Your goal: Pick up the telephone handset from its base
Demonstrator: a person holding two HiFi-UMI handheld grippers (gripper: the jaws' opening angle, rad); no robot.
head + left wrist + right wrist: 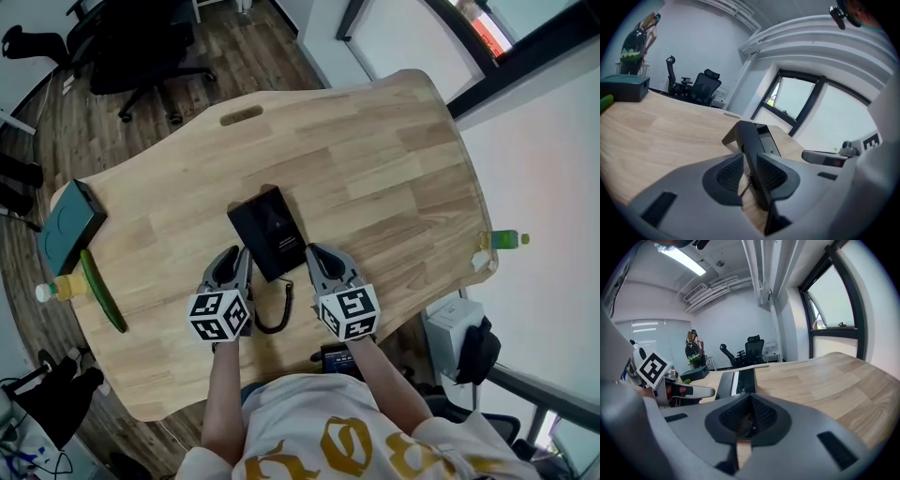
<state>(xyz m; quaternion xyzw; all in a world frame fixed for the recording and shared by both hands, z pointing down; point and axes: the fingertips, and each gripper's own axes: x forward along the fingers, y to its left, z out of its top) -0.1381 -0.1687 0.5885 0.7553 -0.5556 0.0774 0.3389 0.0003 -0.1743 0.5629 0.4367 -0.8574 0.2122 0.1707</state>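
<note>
Half into the grasp step: logged handset on its base at frame centre, left gripper jaws spread astride its dark edge without pinching, right gripper jaws pressed together, empty; next, need to close left and lift.

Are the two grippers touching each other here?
Apart. Head view shows the telephone and its coiled cord lying between the left gripper and right gripper.
</note>
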